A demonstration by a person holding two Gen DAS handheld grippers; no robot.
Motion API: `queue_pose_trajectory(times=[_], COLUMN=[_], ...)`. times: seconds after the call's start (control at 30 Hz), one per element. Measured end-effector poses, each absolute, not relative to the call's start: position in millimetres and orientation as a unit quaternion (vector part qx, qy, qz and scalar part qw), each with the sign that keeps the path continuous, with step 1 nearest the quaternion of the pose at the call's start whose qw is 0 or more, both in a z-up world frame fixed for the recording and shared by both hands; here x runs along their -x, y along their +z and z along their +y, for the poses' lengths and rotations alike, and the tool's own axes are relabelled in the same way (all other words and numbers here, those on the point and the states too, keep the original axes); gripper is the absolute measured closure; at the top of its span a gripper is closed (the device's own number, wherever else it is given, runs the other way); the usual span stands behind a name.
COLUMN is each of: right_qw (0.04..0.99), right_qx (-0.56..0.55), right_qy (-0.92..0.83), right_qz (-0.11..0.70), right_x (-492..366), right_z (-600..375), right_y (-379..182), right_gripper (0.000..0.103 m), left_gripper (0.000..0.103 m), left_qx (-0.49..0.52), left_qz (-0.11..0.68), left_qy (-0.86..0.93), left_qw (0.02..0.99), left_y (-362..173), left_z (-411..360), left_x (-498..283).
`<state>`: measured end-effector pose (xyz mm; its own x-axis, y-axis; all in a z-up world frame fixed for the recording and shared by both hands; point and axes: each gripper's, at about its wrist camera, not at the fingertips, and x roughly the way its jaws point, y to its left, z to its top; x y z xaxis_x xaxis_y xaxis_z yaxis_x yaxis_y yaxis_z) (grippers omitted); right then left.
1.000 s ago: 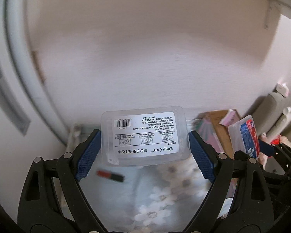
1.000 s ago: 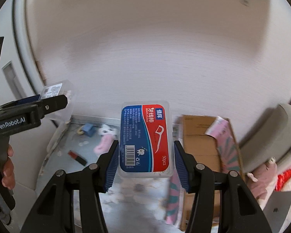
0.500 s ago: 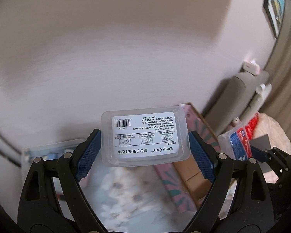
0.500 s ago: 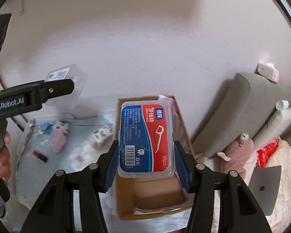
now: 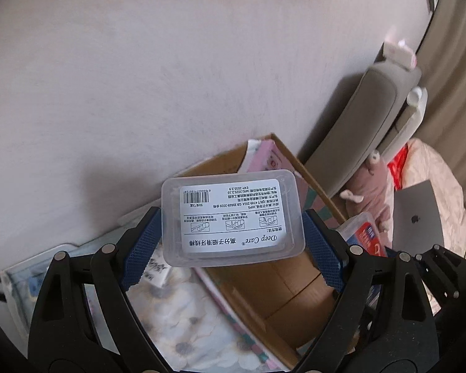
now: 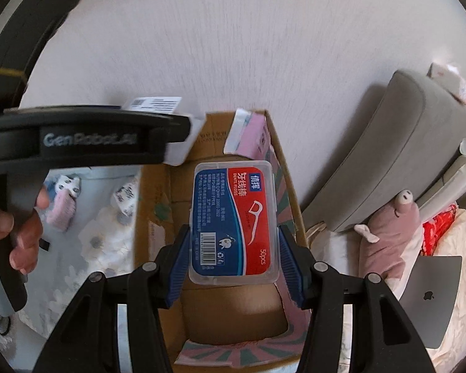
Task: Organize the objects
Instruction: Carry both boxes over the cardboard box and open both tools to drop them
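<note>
Jaws of the left gripper (image 5: 231, 242) are closed on a clear floss box with a white label (image 5: 232, 217), blue pads pressing its two short ends; the box sits at the centre of the left wrist view, label upside down. Jaws of the right gripper (image 6: 233, 253) clamp a clear floss box with a red and blue label (image 6: 234, 220) by its long sides. Both boxes hang above an open cardboard box (image 6: 171, 217), whose brown floor shows below them at 6 o'clock. In the right wrist view the left gripper reaches in from 9 o'clock, a hand (image 6: 18, 233) on its grip. A floral cloth (image 5: 183, 326) lies at 7 o'clock of the left view. A pink plush toy (image 6: 388, 233) and a grey laptop (image 6: 431, 298) rest at 4 o'clock of the right view, beside a grey cushion (image 6: 379, 161).
</note>
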<state>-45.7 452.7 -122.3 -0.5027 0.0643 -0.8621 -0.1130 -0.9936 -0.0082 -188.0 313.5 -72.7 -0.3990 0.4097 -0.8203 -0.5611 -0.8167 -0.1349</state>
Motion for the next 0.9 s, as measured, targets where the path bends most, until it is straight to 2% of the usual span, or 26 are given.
queue_pose_trajectory(times=[0.37,0.63,0.9], right_qw=[0.012,-0.028,-0.039], right_qx=[0.564,0.593,0.595], right_qy=[0.826,0.804,0.803], right_qz=[-0.011,-0.025,-0.017], right_x=[72,76,70], right_z=[452,446,447], right_y=[-187,-207,-210], right_gripper=[0.053,0.053,0.053], left_gripper=[0.015,0.015,0.015], left_qx=[0.523,0.556,0.561], left_qz=[0.129,0.178,0.210], left_qy=[0.787,0.755,0.743], left_qw=[0.300,0.299,0.297], left_y=[-145,-184,-198], left_z=[376,399,408], left_x=[223,233,233])
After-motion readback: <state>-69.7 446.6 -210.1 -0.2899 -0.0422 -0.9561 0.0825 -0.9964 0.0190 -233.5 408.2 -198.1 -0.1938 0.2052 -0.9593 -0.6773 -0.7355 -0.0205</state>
